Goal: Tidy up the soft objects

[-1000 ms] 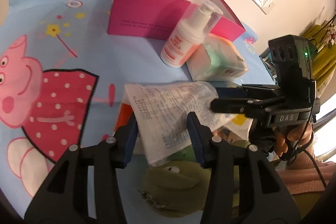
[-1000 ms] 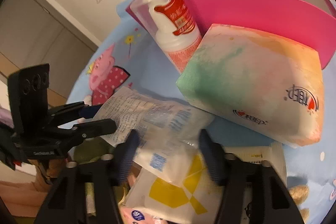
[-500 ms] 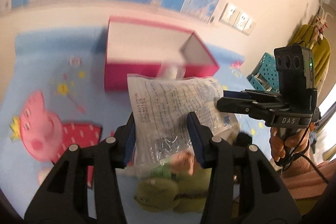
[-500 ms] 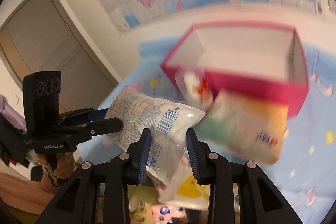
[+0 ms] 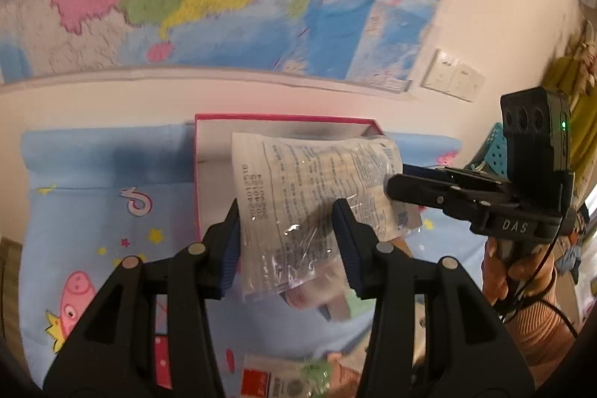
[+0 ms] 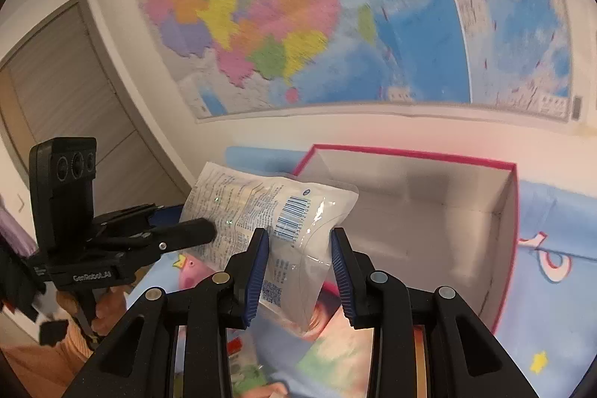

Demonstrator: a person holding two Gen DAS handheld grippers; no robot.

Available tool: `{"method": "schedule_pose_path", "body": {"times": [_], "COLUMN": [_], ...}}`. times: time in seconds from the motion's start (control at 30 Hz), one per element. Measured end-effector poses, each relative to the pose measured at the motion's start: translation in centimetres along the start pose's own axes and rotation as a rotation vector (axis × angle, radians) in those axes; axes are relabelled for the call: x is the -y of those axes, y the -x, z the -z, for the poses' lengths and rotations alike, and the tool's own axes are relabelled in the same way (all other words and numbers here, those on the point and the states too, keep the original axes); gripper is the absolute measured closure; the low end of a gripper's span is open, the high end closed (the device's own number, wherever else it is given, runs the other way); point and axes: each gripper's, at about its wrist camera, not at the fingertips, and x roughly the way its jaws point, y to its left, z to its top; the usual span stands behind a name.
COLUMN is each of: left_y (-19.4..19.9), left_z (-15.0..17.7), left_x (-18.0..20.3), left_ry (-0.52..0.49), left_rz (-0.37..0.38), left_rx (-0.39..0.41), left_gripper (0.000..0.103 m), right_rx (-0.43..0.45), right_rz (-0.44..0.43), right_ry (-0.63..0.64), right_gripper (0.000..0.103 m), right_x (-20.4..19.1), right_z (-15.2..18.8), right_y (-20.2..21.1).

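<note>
A clear plastic packet (image 5: 313,196) hangs in the air before the open pink box (image 6: 410,211), its long axis slanting from lower near end to upper far end. The left gripper (image 5: 287,248) and right gripper (image 6: 298,271), 2 in all, pinch it at opposite edges. Only the right view shows its barcode.
</note>
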Motion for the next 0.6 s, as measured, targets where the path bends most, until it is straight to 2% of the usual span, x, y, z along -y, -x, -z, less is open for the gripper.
{"method": "schedule_pose_path", "body": {"times": [0.23, 0.43, 0.57, 0.6], "left_y": [-5.0, -7.8, -8.4, -8.3], "left_z": [0.0, 0.1, 0.0, -0.1], "left_x": [-2.4, -3.4, -2.9, -2.8], "left_ry": [0.074, 0.085, 0.063, 0.063], "left_rz": [-0.021, -0.101, -0.156, -0.159], "left_rx": [-0.088, -0.148, -0.152, -0.151], "left_gripper": [0.054, 0.054, 0.054, 0.054], "right_rx": [-0.093, -0.159, -0.198, -0.206], "right_rz": [0.044, 0.077, 0.133, 0.143], "right_ry": [-0.056, -0.094, -0.112, -0.112], "right_gripper": [0.069, 0.066, 0.065, 0.061], "right_x": [3.1, 4.6, 5.4, 5.5], "right_z": [-0.3, -0.1, 0.0, 0.0], "right_y": [-4.9, -8.1, -9.6, -9.8]}}
